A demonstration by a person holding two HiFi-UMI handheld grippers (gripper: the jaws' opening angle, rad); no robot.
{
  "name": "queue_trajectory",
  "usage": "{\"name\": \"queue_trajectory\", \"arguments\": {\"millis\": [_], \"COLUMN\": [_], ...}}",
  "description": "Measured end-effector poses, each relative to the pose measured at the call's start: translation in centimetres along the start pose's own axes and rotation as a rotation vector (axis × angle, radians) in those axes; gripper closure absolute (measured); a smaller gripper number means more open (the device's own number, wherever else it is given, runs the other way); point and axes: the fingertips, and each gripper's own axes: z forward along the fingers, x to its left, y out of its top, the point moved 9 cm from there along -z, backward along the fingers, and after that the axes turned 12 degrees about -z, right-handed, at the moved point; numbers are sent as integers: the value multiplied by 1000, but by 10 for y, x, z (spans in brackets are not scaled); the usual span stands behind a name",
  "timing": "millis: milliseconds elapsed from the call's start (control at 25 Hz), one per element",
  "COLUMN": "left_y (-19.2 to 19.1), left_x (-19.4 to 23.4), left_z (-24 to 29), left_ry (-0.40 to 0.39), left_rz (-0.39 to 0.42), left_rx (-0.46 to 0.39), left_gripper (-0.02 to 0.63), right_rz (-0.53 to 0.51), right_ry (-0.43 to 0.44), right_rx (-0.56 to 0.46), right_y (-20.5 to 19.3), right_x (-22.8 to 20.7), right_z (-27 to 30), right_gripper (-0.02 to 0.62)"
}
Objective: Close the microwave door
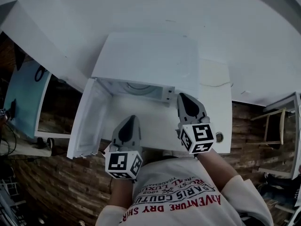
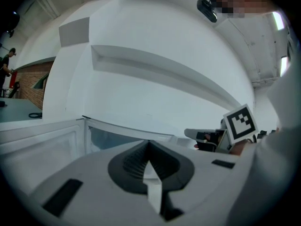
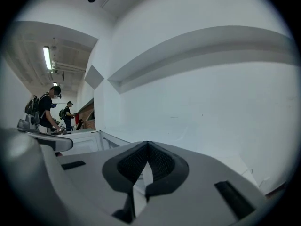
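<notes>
The white microwave [image 1: 146,55] stands on a white counter, seen from above in the head view. Its door [image 1: 89,119] hangs open, swung out to the left, and the glass turntable [image 1: 137,87] shows inside the cavity. My left gripper [image 1: 131,120] is shut and empty, held in front of the opening, just right of the door. My right gripper [image 1: 184,96] is shut and empty too, its tip at the microwave's front right corner. In the left gripper view the door [image 2: 42,140] lies left of the shut gripper [image 2: 149,143], and the right gripper [image 2: 202,134] shows beyond. The right gripper [image 3: 147,145] points at the wall.
The white counter [image 1: 217,107] reaches right of the microwave, with a small round fitting [image 1: 219,136] near its front edge. A teal table [image 1: 23,98] stands at the left and a wooden chair [image 1: 275,121] at the right. People [image 3: 47,108] stand far off at the left.
</notes>
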Motion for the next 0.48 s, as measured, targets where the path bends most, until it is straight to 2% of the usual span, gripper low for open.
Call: {"name": "queue_trajectory", "arguments": {"millis": [200,360,480], "left_y": [4,4,1], "left_x": [18,37,50], "left_z": [-10,-28,-48], "left_ry": [63,136,203], "left_rz": [-8,-27,-58], "left_rx": [-8,-25,-58], "left_gripper": [611,611,611], "right_rz": [-16,0,-37], "right_ry": [-29,-85,-113], "right_rx": [45,55,71], "right_y": [-4,-6,-5], "right_x": [0,-4,-1], "right_z": [16,20,21], "right_gripper": [583,583,583]}}
